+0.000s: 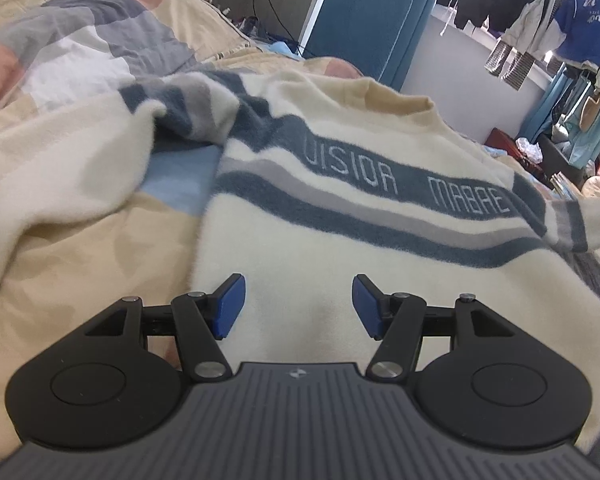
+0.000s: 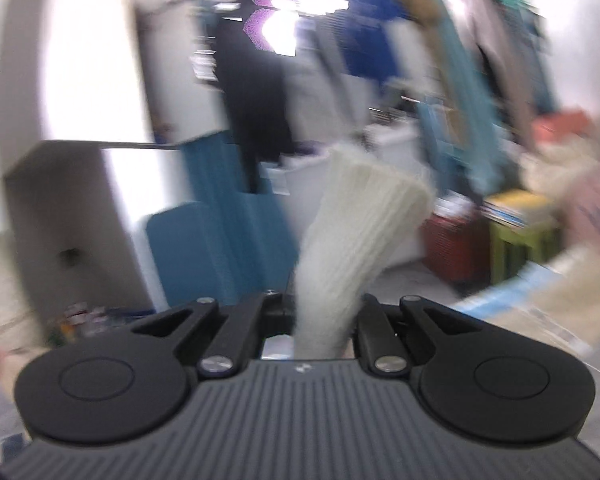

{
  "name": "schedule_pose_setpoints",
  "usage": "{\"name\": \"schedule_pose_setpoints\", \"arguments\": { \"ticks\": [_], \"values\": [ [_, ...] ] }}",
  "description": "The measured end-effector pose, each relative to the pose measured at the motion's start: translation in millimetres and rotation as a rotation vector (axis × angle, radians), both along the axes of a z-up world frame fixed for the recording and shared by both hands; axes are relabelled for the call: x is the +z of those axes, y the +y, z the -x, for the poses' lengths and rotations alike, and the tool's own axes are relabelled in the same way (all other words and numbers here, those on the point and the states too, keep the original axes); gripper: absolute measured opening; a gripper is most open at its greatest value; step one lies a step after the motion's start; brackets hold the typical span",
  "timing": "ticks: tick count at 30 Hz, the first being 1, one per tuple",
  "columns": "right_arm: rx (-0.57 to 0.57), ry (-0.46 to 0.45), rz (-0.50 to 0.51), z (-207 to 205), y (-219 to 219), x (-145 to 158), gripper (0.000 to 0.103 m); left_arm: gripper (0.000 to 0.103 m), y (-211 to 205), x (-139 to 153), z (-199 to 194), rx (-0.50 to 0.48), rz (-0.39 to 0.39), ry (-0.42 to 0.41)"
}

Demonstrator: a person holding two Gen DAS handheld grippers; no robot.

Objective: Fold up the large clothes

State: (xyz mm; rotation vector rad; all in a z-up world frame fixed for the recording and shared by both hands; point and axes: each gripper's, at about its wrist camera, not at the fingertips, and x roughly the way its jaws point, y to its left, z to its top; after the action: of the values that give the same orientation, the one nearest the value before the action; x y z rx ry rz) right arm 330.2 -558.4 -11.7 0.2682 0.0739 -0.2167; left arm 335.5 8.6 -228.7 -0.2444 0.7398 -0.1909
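Left wrist view: the left gripper (image 1: 298,306) hangs just above the lower front of a cream sweater (image 1: 340,264), its blue pads (image 1: 230,306) spread apart with nothing between them. The sweater lies face up on a bed covered by a patchwork quilt (image 1: 80,52) in cream, grey, pink and white; blue and grey stripes (image 1: 360,216) cross its chest, one bearing pale lettering. One sleeve (image 1: 80,160) lies rumpled on the quilt at the left of the picture, while the opposite sleeve rises off the bed at the right edge. Beyond the bed stand a blue padded panel (image 1: 360,20) and a row of hanging clothes (image 1: 560,28). Right wrist view, heavily blurred: the right gripper (image 2: 320,320) is clenched on a ribbed cream cuff (image 2: 364,216), evidently the end of that raised sleeve, which fans out past the fingers toward the room. Behind it, only smeared shapes can be made out: a blue panel (image 2: 204,248), a white wall and hanging garments.
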Motion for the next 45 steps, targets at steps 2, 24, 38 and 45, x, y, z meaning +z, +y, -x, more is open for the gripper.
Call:
{"name": "schedule_pose_setpoints", "arguments": {
  "ticks": [2,24,38,45],
  "values": [
    [0.085,-0.019,0.039,1,38,19,0.01,0.065,5,4,5,0.005,0.005,-0.015],
    [0.846,0.441,0.337,28,442,-133,0.013,0.065,88,31,20,0.105,0.17,-0.133],
    [0.906,0.688,0.284,38,440,-161,0.071,0.064,79,18,2,-0.021,0.189,-0.126],
    [0.816,0.718,0.192,45,397,-152,0.071,0.056,59,18,8,-0.101,0.179,-0.157]
  ]
}}
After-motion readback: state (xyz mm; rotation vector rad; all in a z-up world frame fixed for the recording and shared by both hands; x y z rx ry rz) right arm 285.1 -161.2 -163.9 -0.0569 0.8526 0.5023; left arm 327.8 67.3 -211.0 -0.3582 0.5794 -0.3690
